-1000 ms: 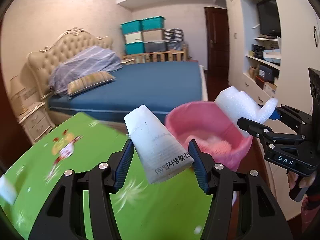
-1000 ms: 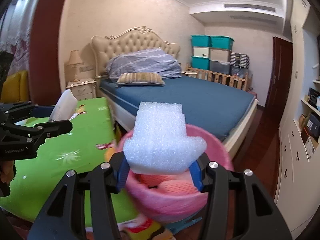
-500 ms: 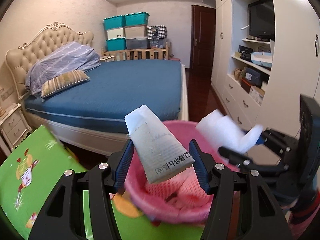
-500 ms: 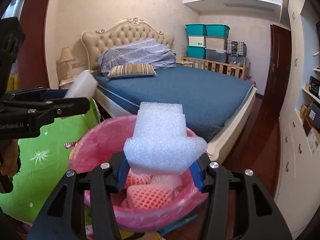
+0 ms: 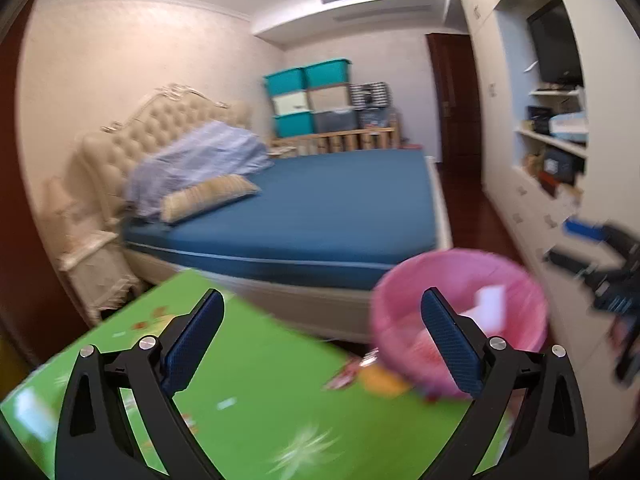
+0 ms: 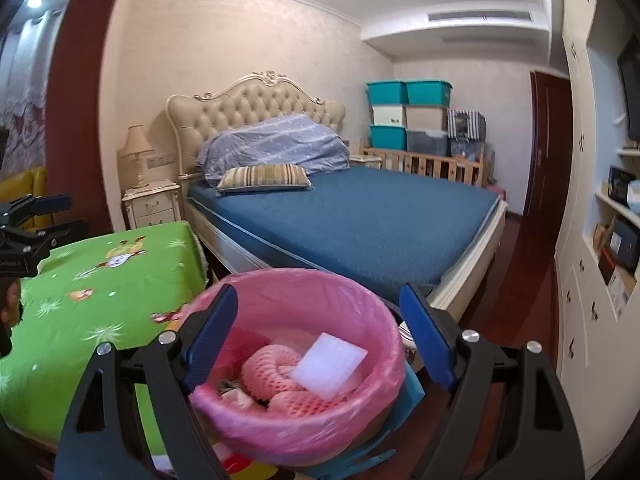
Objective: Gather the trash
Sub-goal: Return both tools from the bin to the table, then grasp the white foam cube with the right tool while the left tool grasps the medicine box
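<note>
Bin: pink-lined trash bin [image 6: 298, 364] sits straight ahead of and just below the right gripper [image 6: 320, 336], framed between its two blue pads; that placement suits a drop straight down into the mouth.
Right gripper: jaws opening, spread wide, nothing between the pads; they stand either side of the bin's opening without touching the liner.
Foam piece: white foam block [image 6: 329, 366] lies inside the bin, tilted on top of pink fruit netting [image 6: 272, 372], below and slightly right of centre between the right gripper's pads. Its loose, tilted rest suggests it fell rather than was set down.
Left gripper: left gripper [image 5: 320, 340] also opening, pads far apart and empty; the view is motion-blurred.
Bin from the left gripper: the bin appears ahead and to its right, partly behind the right pad, with a pale scrap showing inside; too blurred to identify.
Table: green printed tablecloth [image 5: 248, 392] lies directly under and ahead of the left gripper, to the left of the right gripper; a few small pale bits show on it, possibly more trash.
Other tool: the left gripper shows at the far left edge of the right wrist view, well apart from the bin.
Judgement: both tools look free for a further pickup from the table.
</note>
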Motion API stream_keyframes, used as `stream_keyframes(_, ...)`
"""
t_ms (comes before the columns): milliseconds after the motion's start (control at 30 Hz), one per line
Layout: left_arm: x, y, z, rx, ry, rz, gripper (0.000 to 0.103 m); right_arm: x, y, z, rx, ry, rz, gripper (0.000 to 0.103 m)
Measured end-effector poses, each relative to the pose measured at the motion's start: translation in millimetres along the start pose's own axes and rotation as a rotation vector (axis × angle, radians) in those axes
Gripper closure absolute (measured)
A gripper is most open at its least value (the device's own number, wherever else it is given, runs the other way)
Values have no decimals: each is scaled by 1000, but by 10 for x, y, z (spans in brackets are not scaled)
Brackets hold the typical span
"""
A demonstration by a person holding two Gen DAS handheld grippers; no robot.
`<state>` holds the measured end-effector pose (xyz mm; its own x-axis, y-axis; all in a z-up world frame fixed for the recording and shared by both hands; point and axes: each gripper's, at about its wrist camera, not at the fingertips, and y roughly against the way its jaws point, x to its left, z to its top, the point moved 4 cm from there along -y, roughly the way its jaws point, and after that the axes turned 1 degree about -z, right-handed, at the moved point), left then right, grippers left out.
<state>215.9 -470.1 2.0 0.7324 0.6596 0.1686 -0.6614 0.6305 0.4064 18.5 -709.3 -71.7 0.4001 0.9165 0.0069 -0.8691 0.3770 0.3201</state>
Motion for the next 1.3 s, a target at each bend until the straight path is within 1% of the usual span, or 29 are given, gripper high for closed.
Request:
stream_keyframes(67,200,217,-158,-2,1,51,8,152,117,0,-13,22,9,22)
stream_keyframes(100,344,357,-283,3,18,77,8,243,157,17,-19,29,19,22)
stream_keyframes(167,537,529,-445,21,50,95,8,465,216,44,-24,41,42,22)
stream_keyframes(233,766,698,-632,50,86,130,8,744,231,67,-29,59,74,22)
stream_keyframes(300,987,871,-834,72,102,173,8,1054,232,97,-35,72,120,22)
stream_keyframes(433,1411,1233,-1199,98,109,280,8,1839,215,108,-35,134,226,22)
stream_keyframes(567,1760,1574,-1534,123,144,369,8,2601,139,36,-7,174,318,22)
stream_keyframes(633,1948,1746,-1688,131,165,411,8,2970,96,-9,10,186,364,19)
stream_keyframes(733,2191,1993,-1887,138,196,478,8,3474,65,-113,38,205,426,19)
stream_keyframes(900,2562,2354,-2208,146,260,564,8,4172,11,-302,93,254,505,18)
stream_keyframes(1067,2973,2574,-2377,156,327,641,8,4698,-94,-439,144,305,561,17)
stream_keyframes(1200,3385,2609,-2552,216,415,688,8,5027,-167,-470,170,335,603,16)
stream_keyframes(1300,3604,2585,-2638,249,446,710,8,5266,-301,-486,202,350,625,16)
